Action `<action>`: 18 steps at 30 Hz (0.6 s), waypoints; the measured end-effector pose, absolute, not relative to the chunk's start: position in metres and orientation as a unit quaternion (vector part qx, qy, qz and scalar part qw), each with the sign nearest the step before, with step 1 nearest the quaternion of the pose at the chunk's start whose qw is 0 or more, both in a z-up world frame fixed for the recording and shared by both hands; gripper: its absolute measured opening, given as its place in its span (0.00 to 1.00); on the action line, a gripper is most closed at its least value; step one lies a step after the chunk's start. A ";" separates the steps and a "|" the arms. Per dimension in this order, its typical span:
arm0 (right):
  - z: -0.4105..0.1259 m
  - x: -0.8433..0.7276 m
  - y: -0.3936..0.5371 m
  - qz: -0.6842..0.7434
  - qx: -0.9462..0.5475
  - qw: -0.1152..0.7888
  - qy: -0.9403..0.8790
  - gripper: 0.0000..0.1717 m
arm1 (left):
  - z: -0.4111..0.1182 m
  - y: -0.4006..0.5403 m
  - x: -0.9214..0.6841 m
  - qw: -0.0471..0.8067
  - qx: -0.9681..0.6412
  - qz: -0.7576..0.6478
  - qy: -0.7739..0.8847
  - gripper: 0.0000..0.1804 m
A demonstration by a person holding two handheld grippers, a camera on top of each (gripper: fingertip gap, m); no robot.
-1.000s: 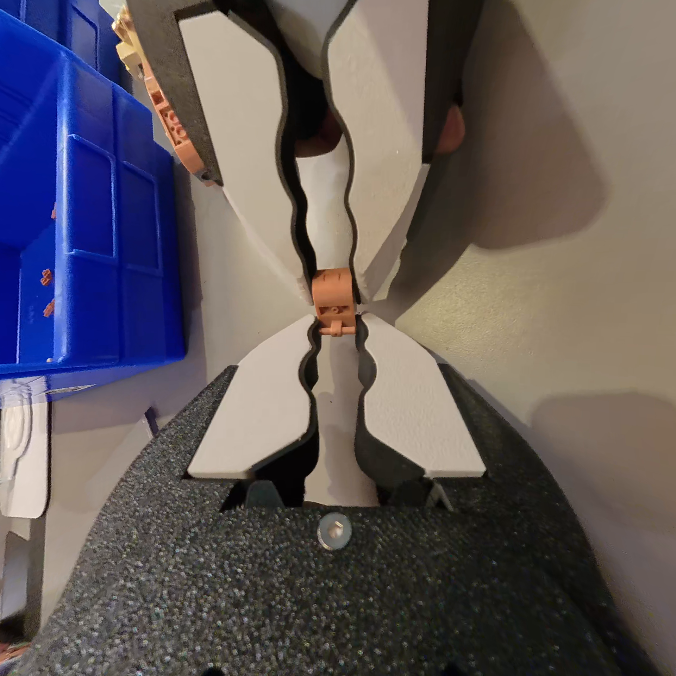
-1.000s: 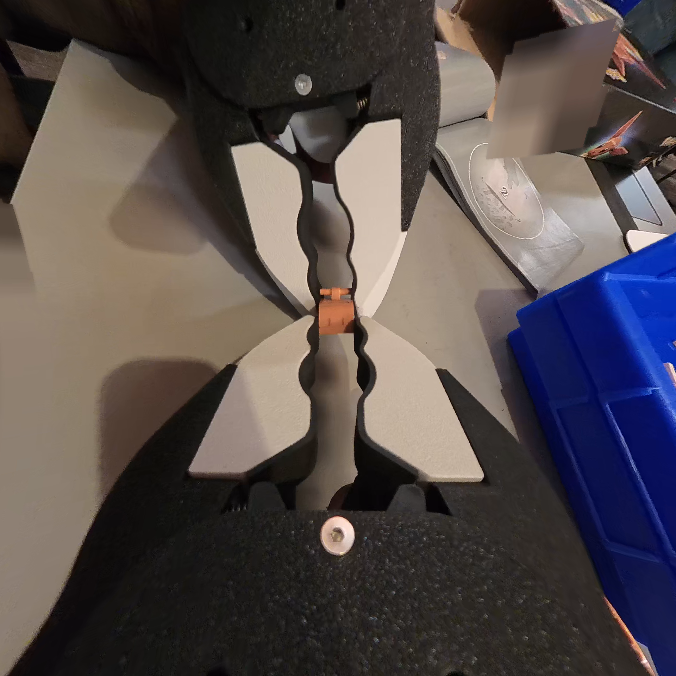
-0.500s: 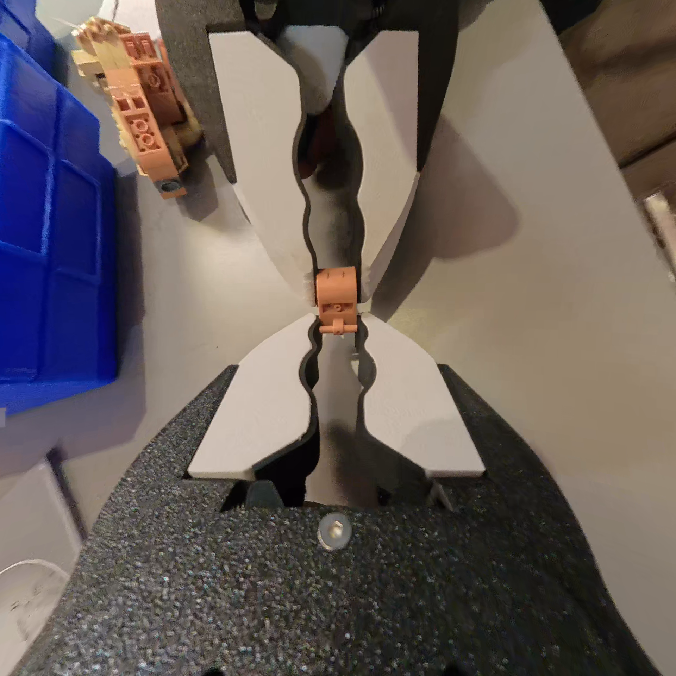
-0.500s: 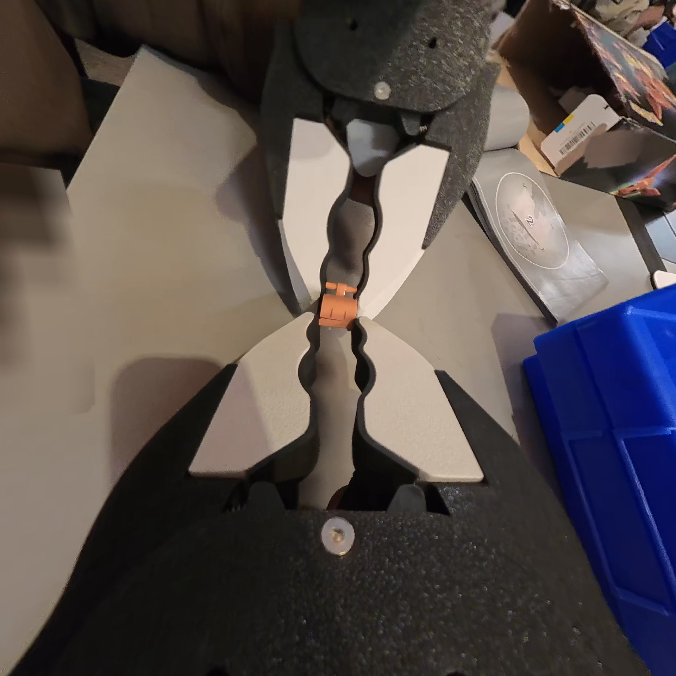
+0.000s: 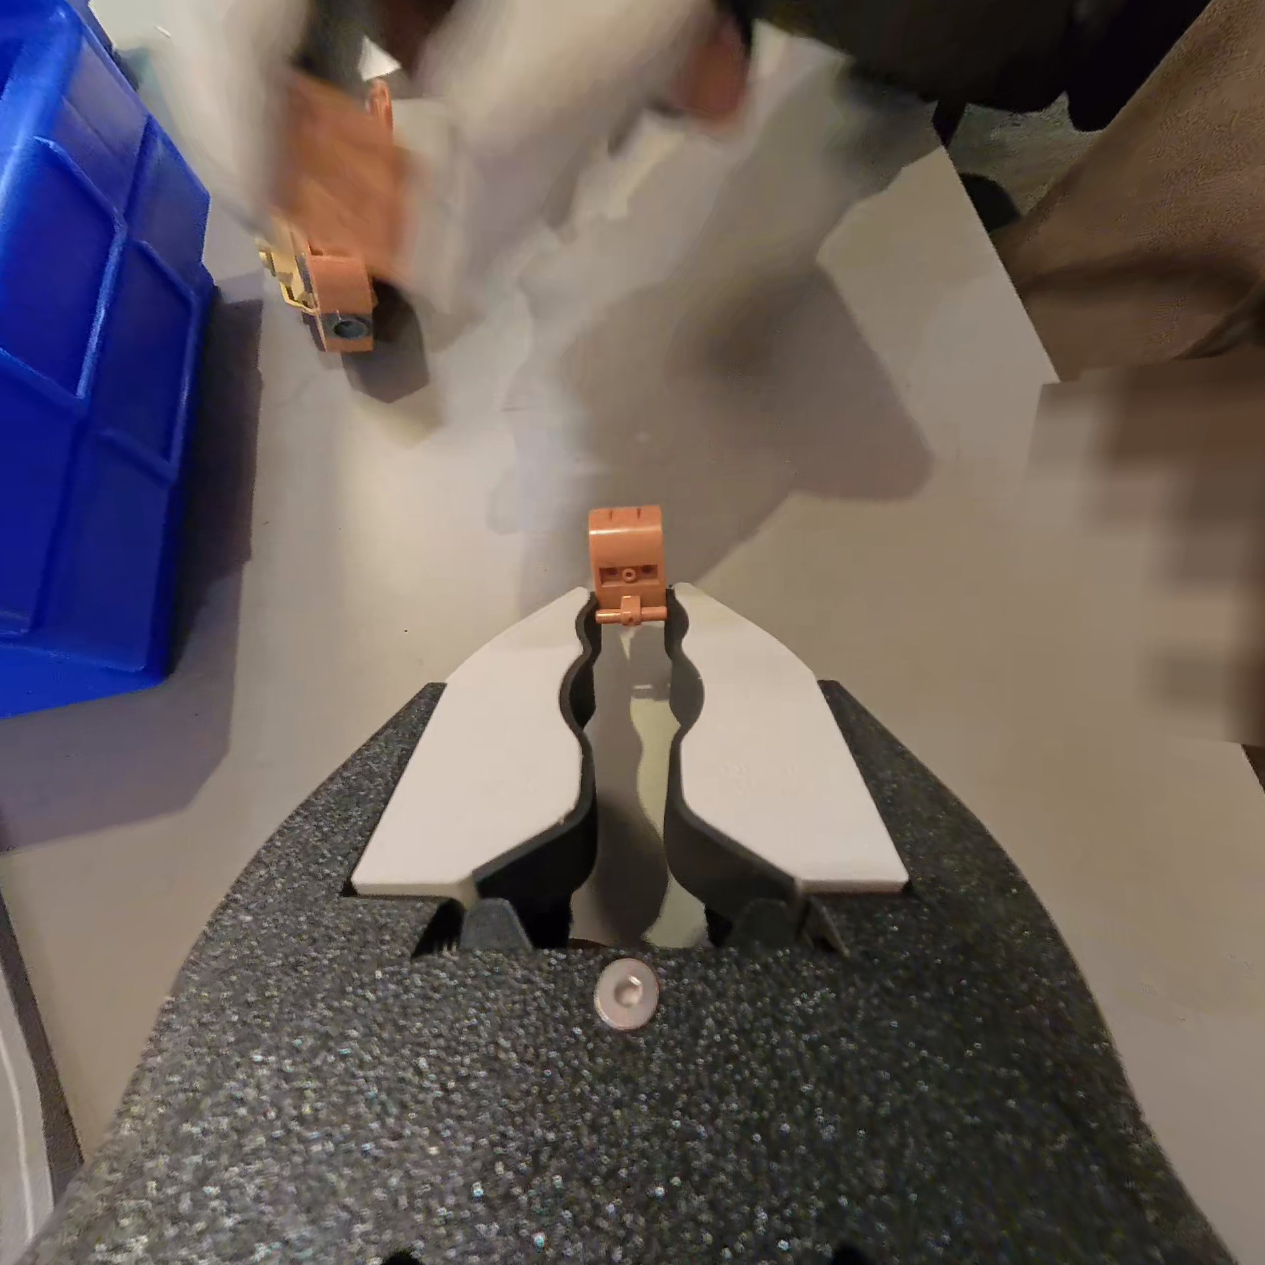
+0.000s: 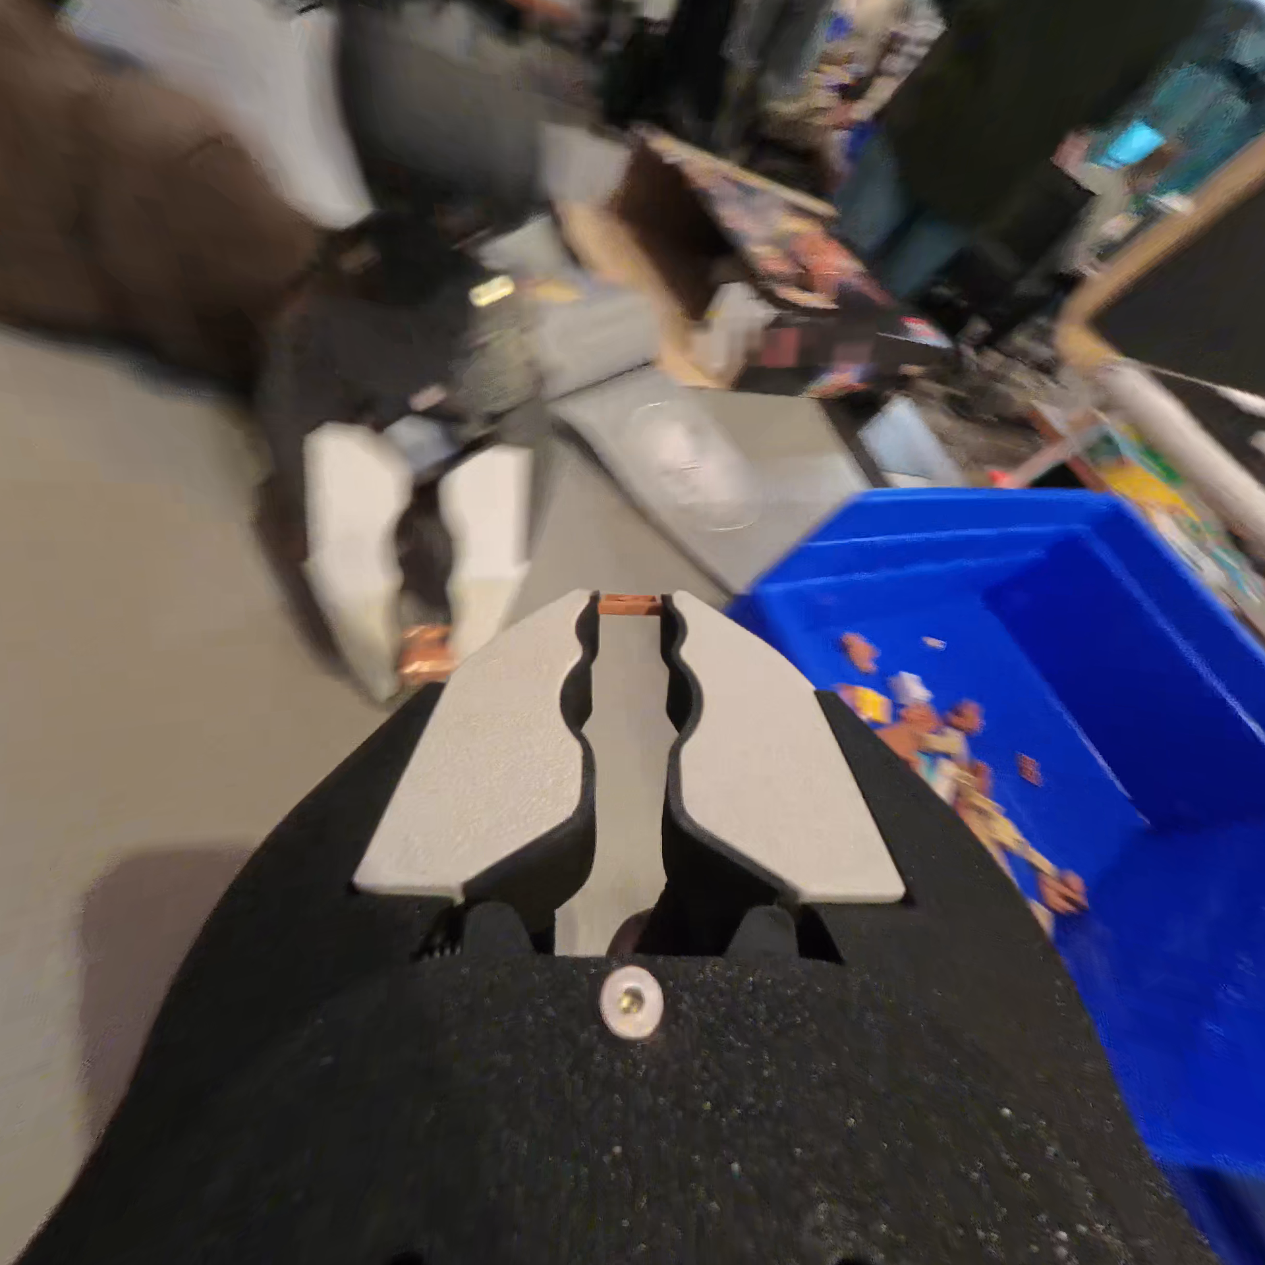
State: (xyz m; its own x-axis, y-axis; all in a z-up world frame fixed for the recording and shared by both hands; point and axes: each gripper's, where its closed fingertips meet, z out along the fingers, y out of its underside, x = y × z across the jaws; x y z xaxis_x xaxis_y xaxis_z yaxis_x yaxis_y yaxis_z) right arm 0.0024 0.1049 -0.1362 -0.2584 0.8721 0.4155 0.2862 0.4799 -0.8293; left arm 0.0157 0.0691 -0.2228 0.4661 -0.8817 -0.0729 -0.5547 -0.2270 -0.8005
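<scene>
the two tools, nose to nose a moment ago, are now apart, the left tool [image 5: 631, 602] pinching a small rounded orange plastic brick [image 5: 625, 556] and the right tool [image 6: 630, 606] a thin flat orange piece [image 6: 628, 605] beside the blue plastic bin [image 6: 1068, 616].

Warm, fairly dim indoor light falls from above, casting soft grey shadows on the pale table [image 5: 890, 616] in the left wrist view. Heavy motion blur smears the top of that view and nearly all background in the right wrist view. Both near gripper bodies stay sharp. Wide-angle distortion bends the edges.
</scene>
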 end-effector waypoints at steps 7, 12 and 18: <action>-0.093 -0.039 0.251 0.257 -0.638 0.420 -0.591 0.22 | -0.216 0.076 0.011 0.430 -0.759 -0.198 0.446 0.10; -0.094 -0.035 0.246 0.293 -0.621 0.443 -0.576 0.26 | -0.208 0.082 0.003 0.467 -0.758 -0.185 0.416 0.10; -0.119 -0.004 0.170 0.218 -0.411 0.503 -0.728 0.21 | -0.205 0.079 0.009 0.458 -0.756 -0.222 0.411 0.10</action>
